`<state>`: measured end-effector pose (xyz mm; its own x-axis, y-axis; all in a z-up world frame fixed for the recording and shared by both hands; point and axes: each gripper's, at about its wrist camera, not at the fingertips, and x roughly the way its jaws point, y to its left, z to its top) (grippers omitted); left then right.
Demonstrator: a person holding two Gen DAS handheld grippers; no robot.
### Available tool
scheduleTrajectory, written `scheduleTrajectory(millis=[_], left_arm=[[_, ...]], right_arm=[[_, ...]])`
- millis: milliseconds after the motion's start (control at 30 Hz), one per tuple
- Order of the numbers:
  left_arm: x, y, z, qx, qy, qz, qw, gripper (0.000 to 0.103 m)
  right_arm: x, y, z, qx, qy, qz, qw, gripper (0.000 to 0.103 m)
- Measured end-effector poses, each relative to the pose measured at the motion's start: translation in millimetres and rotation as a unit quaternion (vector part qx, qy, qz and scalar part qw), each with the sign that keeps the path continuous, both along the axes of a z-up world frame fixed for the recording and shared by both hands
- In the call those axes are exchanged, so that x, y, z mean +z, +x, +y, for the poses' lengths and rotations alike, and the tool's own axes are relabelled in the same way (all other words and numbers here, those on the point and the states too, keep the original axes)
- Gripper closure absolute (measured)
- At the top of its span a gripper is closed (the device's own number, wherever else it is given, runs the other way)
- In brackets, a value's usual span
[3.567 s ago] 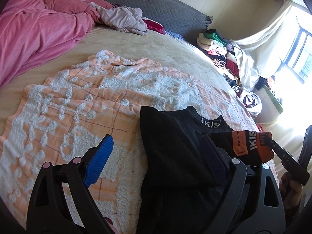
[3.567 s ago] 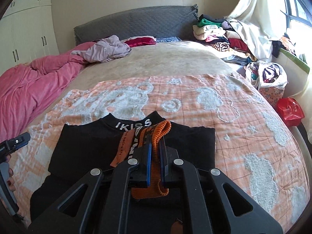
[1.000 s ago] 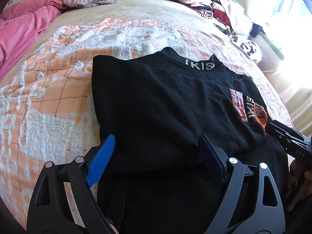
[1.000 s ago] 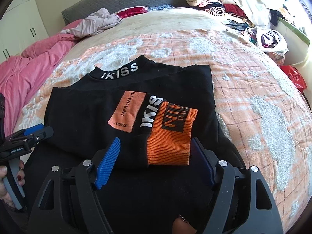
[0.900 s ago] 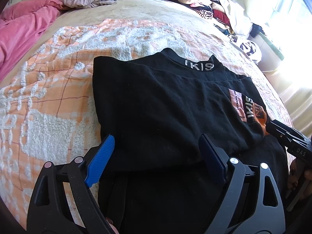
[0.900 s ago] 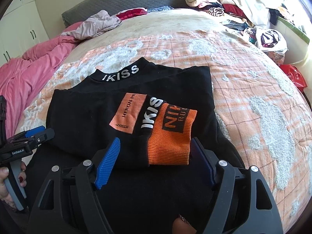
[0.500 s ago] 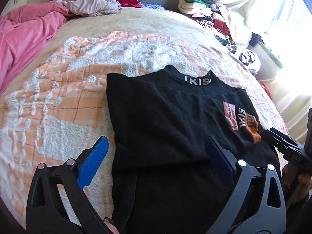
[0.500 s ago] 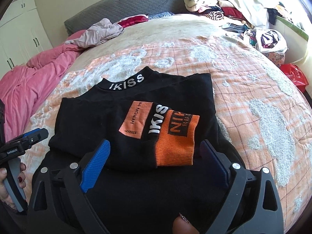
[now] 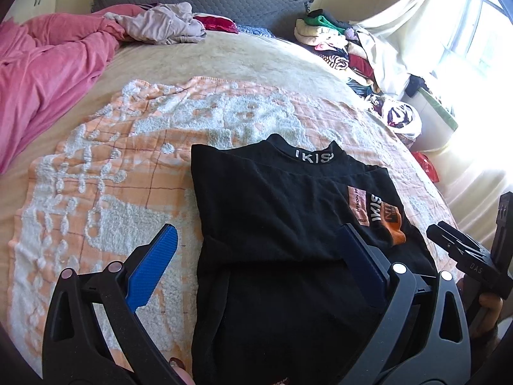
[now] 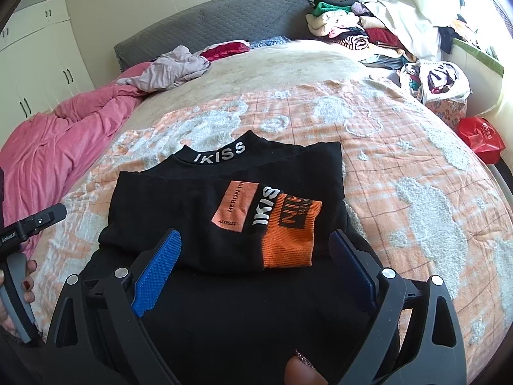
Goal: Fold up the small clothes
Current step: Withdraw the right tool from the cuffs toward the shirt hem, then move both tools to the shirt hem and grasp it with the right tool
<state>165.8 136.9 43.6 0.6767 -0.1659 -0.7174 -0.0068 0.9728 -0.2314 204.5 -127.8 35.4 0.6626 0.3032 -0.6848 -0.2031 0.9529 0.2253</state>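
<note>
A black top (image 9: pixel 275 211) with "IKISS" on its collar lies on the orange-and-white blanket (image 9: pixel 105 192), both sleeves folded across the chest. The sleeve on top ends in an orange cuff (image 10: pixel 291 231) with an orange label patch. My left gripper (image 9: pixel 256 256) is open and empty, held above the top's lower left part. My right gripper (image 10: pixel 256 266) is open and empty, just short of the orange cuff. The top also shows in the right wrist view (image 10: pixel 198 205). Each gripper shows at the edge of the other's view.
A pink duvet (image 9: pixel 41 73) lies bunched on the bed's left. Loose clothes (image 9: pixel 160 27) lie by the grey headboard (image 10: pixel 208 22). A pile of clothes (image 10: pixel 368 22) and a full bag (image 10: pixel 439 80) stand on the right, with a red bag (image 10: pixel 481 138) on the floor.
Both grippers have pulled back and up from the top, so more of the bed shows. The right gripper, shut on the orange cuff earlier, has let it go; the sleeve lies flat.
</note>
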Motion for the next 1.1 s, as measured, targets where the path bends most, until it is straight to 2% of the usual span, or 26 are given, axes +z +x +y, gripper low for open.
scheduleTrajectory(millis=[400,1100], left_arm=[[16,-40,-13,-0.011,0.013,-0.022,0.9996,0.01],[-10,-91,-3,0.023,0.008,-0.006,0.9997,0.01]], right_arm=[[19,-36,-12,0.01,0.002,-0.018,1.0,0.01],[19,-74,-29,0.01,-0.009,-0.014,1.0,0.01]])
